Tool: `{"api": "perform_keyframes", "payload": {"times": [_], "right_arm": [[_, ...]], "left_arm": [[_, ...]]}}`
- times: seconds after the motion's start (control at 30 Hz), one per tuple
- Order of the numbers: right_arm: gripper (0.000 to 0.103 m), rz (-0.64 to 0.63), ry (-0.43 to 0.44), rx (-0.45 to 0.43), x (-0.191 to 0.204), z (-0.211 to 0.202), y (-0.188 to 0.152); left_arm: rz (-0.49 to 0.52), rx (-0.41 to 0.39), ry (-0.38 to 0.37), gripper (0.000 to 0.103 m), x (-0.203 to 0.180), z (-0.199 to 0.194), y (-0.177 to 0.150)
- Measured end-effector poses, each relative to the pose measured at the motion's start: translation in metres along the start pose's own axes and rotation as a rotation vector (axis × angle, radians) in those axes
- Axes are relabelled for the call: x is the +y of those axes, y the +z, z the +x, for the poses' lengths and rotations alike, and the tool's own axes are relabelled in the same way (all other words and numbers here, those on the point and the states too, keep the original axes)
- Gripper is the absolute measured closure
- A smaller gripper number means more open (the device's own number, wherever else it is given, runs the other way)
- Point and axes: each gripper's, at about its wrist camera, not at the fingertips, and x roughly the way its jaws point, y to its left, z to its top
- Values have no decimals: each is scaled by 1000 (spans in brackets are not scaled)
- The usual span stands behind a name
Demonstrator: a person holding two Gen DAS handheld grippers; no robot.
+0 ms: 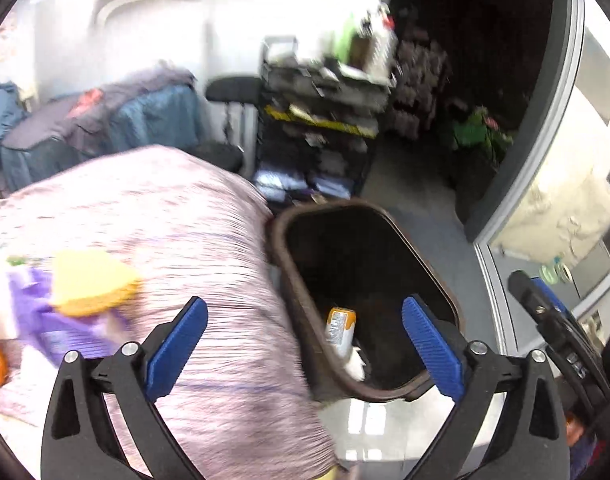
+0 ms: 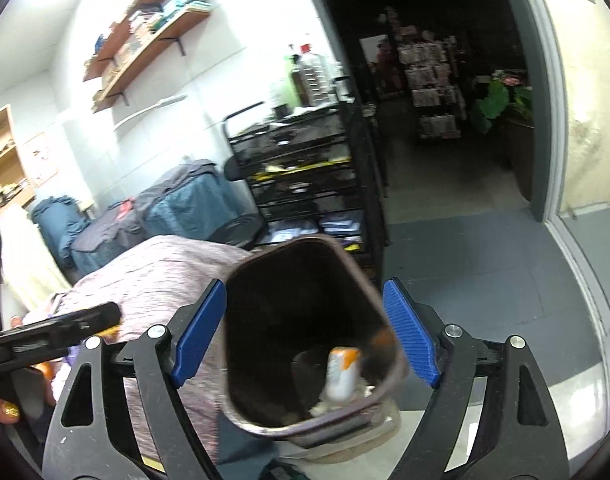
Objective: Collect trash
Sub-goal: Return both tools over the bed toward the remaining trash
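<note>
One brown bin (image 2: 305, 344) — one orange-and-white can (image 2: 341, 372) inside — two grippers.

left gripper (image 1: 305, 354): black frame, silver screws, ribbed blue fingers (image 1: 177, 354)
right gripper (image 2: 305, 332): same black frame, blue ribbed pads

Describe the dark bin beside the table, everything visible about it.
The bin is a dark brown, roughly rectangular container with rounded corners and a rolled rim, plastic by its look. It is open-topped with no lid in view, standing on the grey floor with one side against the pink cloth-covered table. Inside lie an orange and white can leaning on its end and some white crumpled scraps; the rest of its interior is too dark to read. Neither gripper touches it.
</note>
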Motion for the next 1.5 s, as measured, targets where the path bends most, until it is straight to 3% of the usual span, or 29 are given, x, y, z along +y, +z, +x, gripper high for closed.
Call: {"api": "perform_keyframes", "payload": {"times": [0.37, 0.57, 0.9, 1.17, 1.3, 1.5], "right_arm": [[18, -74, 185, 61, 70, 10, -11], [18, -131, 322, 137, 116, 16, -26], [18, -262, 522, 287, 204, 27, -54], [18, -413, 546, 390, 265, 45, -83], [18, -518, 530, 430, 295, 60, -93], [18, -691, 510, 422, 343, 77, -106]], "left_arm": [[-76, -117, 172, 6, 62, -67, -29], [-147, -116, 240, 6, 104, -91, -56], [-266, -83, 416, 6, 188, -135, -109], [-396, -37, 489, 6, 251, -156, -149], [-434, -14, 478, 6, 272, -156, -158], [-440, 24, 434, 6, 289, -138, -150]]}}
